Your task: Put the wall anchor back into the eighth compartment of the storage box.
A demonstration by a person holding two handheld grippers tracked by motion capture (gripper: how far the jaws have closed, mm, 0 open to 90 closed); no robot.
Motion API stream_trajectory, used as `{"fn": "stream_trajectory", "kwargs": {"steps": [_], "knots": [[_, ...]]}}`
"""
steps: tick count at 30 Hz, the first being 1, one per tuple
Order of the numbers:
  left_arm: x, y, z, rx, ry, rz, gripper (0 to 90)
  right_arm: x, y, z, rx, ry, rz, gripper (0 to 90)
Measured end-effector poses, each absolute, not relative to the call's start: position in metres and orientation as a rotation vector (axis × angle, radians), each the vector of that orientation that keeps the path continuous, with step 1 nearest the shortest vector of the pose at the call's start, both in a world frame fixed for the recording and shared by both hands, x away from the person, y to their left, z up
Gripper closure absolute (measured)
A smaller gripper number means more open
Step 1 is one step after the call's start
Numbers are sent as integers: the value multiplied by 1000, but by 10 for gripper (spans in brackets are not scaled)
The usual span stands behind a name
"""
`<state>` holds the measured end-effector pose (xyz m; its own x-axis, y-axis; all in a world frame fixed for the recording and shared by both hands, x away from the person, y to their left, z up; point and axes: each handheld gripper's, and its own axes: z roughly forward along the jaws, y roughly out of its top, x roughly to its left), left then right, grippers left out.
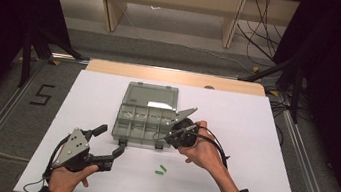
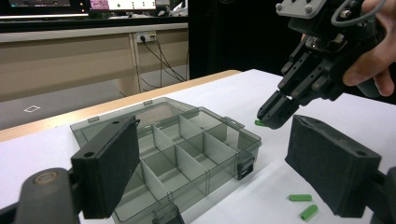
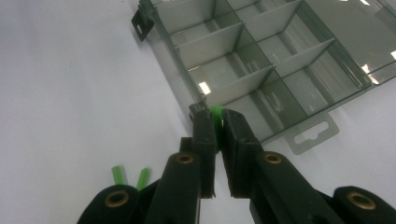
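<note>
1. High view looks forward and down from above the person's side, taking in the whole white table (image 1: 253, 138).
2. Left gripper view sits low, facing across the compartment box (image 2: 187, 149) from close range.
3. Right gripper view points steeply down, close over that same box (image 3: 261, 60).

Smoky grey clear box (image 1: 147, 115), green pegs (image 1: 161, 170), white table cover (image 1: 251, 153), black claws.

Bare white table (image 1: 263, 139) lies open between and ahead of the left gripper's (image 1: 110, 141) spread fingers (image 2: 109, 165). Just beyond their tips, the open grey translucent plastic compartment box (image 1: 145, 120) blocks the way. Two small green plastic sticks (image 1: 161, 170) lie beside the right-hand finger.
</note>
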<state>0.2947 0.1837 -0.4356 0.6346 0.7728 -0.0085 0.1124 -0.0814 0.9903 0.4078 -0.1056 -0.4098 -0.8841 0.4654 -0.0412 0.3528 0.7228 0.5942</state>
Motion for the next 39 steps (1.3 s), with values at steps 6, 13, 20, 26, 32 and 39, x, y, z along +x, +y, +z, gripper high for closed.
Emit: {"fn": "stream_trajectory", "kwargs": {"steps": [6,13,20,26,32,39], "knots": [[295,184,-436,1582,755,646,164,414,-107,-411,679,2719,900,844],[295,184,-436,1582,758,646,164,420,-105,-414,693,2721,884,844],[294,184,-436,1576,768,641,164,428,-99,-418,693,2715,867,844],[294,184,-436,1573,768,641,164,434,-94,-420,711,2730,826,844],[294,184,-436,1573,769,641,164,439,-91,-426,709,2746,795,843],[294,184,-436,1574,768,639,164,441,-87,-431,716,2748,775,841]]}}
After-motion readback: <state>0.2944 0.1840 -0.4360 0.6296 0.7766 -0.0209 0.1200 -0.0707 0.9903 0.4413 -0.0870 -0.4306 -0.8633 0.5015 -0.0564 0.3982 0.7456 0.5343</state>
